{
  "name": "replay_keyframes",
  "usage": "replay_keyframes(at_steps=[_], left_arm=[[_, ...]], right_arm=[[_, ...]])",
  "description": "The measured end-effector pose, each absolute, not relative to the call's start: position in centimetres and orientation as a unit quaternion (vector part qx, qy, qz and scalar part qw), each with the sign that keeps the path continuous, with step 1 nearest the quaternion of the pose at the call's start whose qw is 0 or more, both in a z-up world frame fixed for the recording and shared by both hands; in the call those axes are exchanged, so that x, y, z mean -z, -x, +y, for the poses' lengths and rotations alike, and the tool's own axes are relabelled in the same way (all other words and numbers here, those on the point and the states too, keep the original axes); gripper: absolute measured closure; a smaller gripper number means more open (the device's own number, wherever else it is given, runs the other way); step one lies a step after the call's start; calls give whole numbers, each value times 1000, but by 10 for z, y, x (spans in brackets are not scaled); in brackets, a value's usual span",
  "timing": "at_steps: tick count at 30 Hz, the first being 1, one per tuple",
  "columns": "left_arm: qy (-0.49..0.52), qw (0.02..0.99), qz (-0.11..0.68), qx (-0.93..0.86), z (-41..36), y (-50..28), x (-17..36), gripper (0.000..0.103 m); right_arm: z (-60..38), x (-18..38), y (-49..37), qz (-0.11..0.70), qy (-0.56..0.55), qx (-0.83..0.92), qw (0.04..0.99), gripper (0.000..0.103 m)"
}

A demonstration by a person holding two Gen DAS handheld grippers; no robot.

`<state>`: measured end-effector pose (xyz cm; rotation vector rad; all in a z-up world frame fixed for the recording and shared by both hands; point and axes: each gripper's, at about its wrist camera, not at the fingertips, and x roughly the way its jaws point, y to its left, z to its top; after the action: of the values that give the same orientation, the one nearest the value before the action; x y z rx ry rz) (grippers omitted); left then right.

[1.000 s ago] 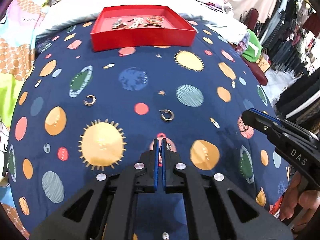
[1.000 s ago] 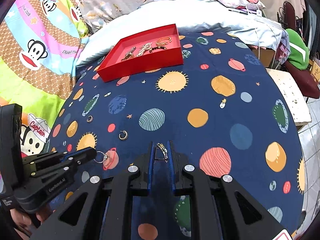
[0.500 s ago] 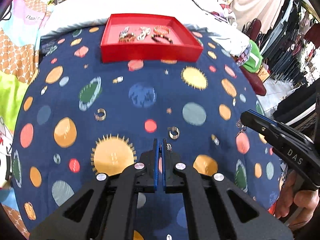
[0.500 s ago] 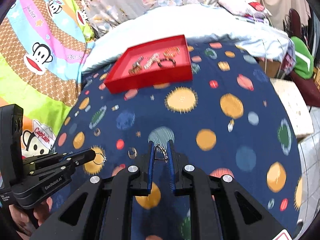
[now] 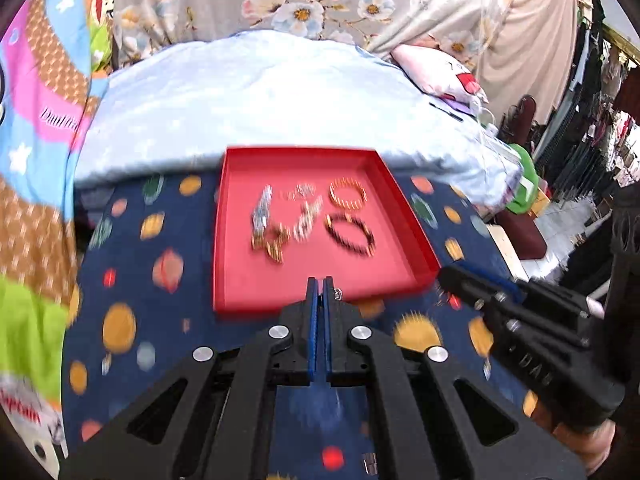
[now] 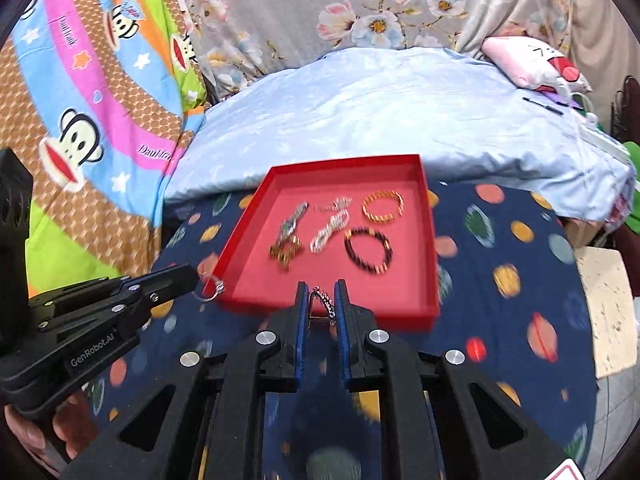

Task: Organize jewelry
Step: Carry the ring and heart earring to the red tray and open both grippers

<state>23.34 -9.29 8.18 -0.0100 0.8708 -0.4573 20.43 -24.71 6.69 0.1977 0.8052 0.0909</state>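
Jewelry's mostly in the red tray [image 6: 428,248] on the bed [image 6: 520,280] already: a gold bangle [image 6: 383,207], a dark bead bracelet [image 6: 368,250] and some silvery chains. My left gripper [image 5: 320,286] is pinched tight on a ring [image 6: 210,286] that dangles at the tray's near left corner. My right gripper [image 6: 322,294] is barely apart, clamped on a small chain piece [image 6: 323,304]. A second ago both were back over the planet-print blanket; now they're up at the tray's near edge, angled down.
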Motion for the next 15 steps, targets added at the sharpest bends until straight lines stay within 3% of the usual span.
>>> replay_keyframes(at_steps=[9, 11, 12, 14, 15], left_arm=[[18, 861, 467, 198, -112, -301, -28, 101], [27, 857, 478, 190, -109, -306, -17, 101], [26, 858, 479, 185, -106, -307, -15, 96], [19, 865, 476, 160, -98, -306, -14, 60], [21, 870, 469, 150, -94, -304, -18, 52]], right_arm=[[-246, -10, -271, 445, -122, -56, 886, 90], [-249, -4, -269, 443, -120, -42, 887, 84], [-251, -3, -266, 441, -117, -31, 889, 76], [-257, -7, -259, 429, -112, -9, 896, 64], [-261, -13, -252, 421, -108, 0, 901, 61]])
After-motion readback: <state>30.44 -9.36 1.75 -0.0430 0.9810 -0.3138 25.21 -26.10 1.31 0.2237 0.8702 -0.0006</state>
